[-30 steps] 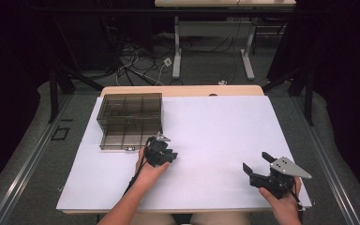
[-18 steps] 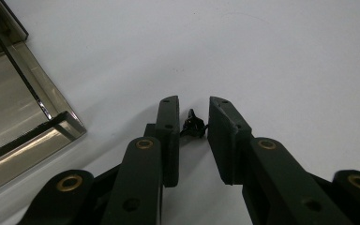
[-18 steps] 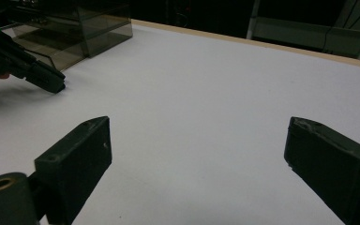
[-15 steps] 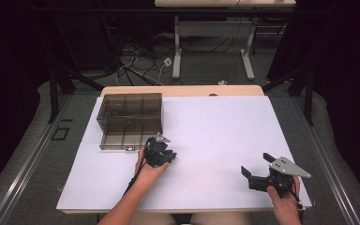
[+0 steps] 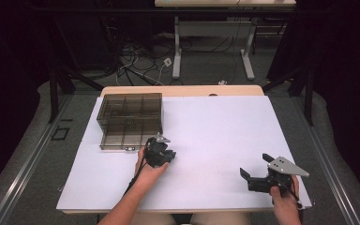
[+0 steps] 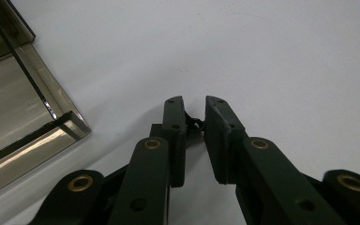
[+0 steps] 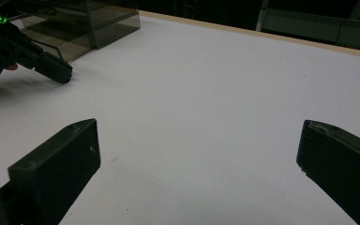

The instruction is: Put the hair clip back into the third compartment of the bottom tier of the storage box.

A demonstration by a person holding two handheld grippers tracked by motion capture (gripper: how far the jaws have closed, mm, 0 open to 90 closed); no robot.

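Observation:
My left gripper [image 5: 170, 155] rests low on the white sheet just in front of a smoky see-through compartment box [image 5: 130, 119]. In the left gripper view its jaws [image 6: 194, 101] have just been closing and now stand nearly together, pinching a small black thing [image 6: 195, 123] whose kind I cannot make out. My right gripper [image 5: 255, 165] hovers near the sheet's front right corner. Its jaws have just been opening and stand wide apart [image 7: 199, 129], with only bare sheet between them.
The white sheet [image 5: 215, 126] covers the tabletop, with a wooden edge [image 5: 187, 90] at the far side. The box [image 6: 23, 117] lies close to the left of my left jaws. In the right gripper view my left gripper [image 7: 51, 68] and the box [image 7: 75, 23] are far off at upper left.
The right gripper's jaws have spread wider apart. The left gripper and both hands stay in place.

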